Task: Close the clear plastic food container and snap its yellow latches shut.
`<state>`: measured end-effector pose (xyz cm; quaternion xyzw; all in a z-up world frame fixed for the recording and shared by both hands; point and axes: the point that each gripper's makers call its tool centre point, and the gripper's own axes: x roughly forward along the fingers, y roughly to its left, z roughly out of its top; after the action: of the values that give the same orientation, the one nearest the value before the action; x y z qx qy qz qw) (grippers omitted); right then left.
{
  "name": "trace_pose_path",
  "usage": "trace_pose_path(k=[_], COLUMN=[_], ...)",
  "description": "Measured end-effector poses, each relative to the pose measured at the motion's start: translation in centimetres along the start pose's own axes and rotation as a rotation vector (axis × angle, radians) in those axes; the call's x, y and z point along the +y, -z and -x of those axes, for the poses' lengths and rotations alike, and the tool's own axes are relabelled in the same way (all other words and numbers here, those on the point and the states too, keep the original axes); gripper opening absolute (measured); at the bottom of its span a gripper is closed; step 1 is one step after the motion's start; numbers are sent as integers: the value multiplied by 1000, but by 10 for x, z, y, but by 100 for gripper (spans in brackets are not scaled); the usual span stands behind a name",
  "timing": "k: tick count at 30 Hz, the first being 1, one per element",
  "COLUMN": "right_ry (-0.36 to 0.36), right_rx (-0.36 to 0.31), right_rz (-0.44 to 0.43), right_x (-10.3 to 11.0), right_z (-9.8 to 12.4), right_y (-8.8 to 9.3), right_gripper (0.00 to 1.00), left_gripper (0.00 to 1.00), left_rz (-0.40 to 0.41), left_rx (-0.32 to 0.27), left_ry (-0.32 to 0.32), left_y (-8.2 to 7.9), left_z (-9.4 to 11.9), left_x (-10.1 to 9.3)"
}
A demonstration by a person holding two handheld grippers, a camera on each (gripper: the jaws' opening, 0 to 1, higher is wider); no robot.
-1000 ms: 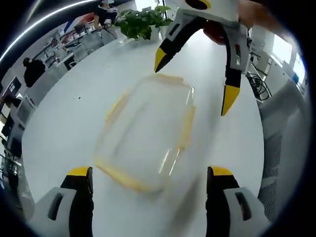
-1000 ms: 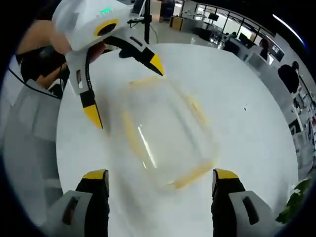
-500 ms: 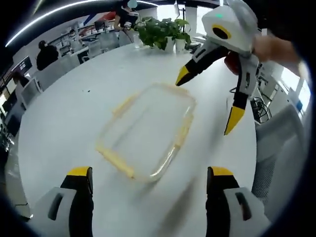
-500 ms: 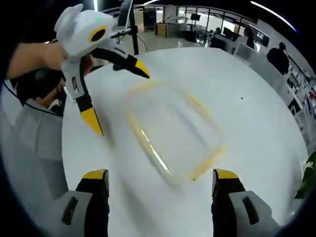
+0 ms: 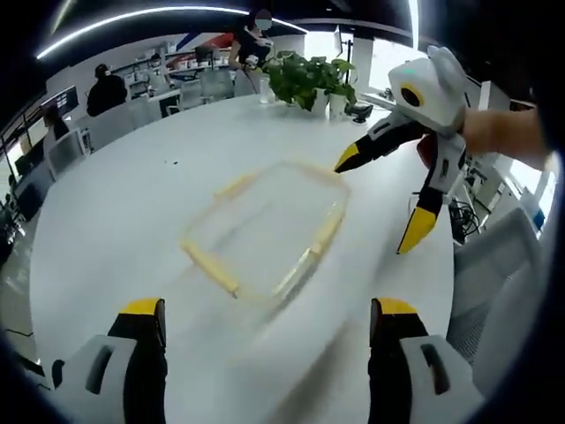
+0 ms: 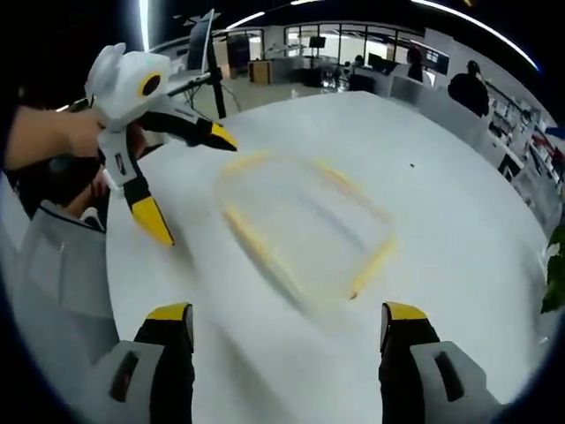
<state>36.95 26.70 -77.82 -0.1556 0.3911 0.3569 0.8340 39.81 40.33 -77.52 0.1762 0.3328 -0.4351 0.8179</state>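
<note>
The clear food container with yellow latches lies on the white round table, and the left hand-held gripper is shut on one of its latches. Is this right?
Not quite. The clear food container does lie on the white round table, but the left hand-held gripper is open and holds nothing. The right gripper view shows its yellow-tipped jaws spread apart beside the container, gripping no latch.

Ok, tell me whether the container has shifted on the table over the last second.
No, as far as shows: the container stays just as near the dark speck on the table; the camera drew back.
</note>
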Motion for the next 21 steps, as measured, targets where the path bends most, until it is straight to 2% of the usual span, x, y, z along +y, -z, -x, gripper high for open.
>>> trace_pose_path(k=[9,10,12,16,21], right_ry=[42,52,44,46,45], right_rx=[-60,-73,-73,-86,-110], right_rz=[-36,-38,-57,-59,-57], right_x=[2,2,4,8,14], right_z=[11,13,15,17,21], right_y=[6,7,12,19,24], right_gripper=[88,89,89,90,91], left_gripper=[98,98,98,98,98], left_rz=[37,47,53,53,59], left_rx=[-68,-100,-116,-93,-98], left_ry=[0,-14,-12,-24,-28], left_y=[7,5,8,19,25], left_z=[17,20,25,29,35], left_x=[-9,-7,-8,-8,-12])
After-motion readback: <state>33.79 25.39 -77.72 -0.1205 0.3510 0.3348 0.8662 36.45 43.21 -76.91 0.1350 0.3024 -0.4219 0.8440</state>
